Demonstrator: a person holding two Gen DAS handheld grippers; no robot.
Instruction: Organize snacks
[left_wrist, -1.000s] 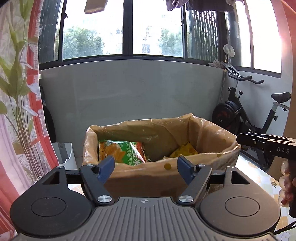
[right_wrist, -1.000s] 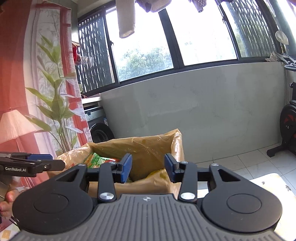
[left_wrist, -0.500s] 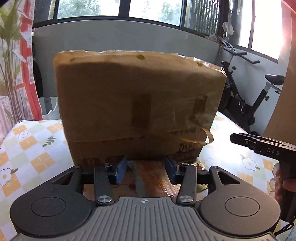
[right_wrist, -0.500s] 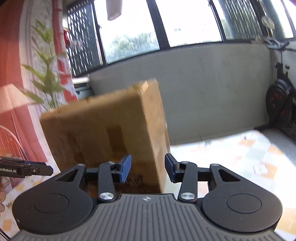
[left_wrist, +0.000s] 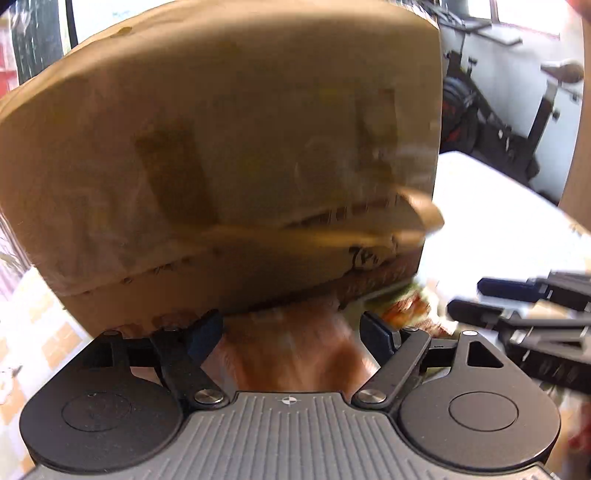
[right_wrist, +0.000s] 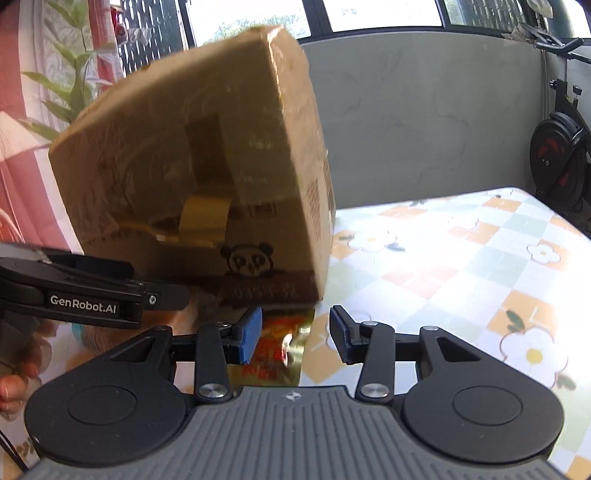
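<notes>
A tall cardboard box (left_wrist: 229, 158) lined with a plastic bag fills the left wrist view; its inside is hidden from here. My left gripper (left_wrist: 291, 328) is low at the box's foot, its jaws opening. A blurred orange-brown snack packet (left_wrist: 295, 354) lies between them, and the pads do not press it. In the right wrist view the box (right_wrist: 207, 166) stands at left. My right gripper (right_wrist: 295, 328) is open near its corner, above a red and gold snack packet (right_wrist: 273, 350) that lies by the left finger. Each gripper shows in the other's view: right (left_wrist: 465, 295), left (right_wrist: 155, 280).
The table carries a checked cloth with flowers (right_wrist: 461, 258), bare to the right of the box. An exercise bike (right_wrist: 557, 158) stands beyond the table's far right edge. A grey wall (right_wrist: 424, 122) runs behind. A red leaf-print curtain (right_wrist: 44, 92) hangs at left.
Both grippers have sunk from above the box's open top to table level at its foot. The snacks inside went out of sight. The left jaws narrowed, then widened again.
</notes>
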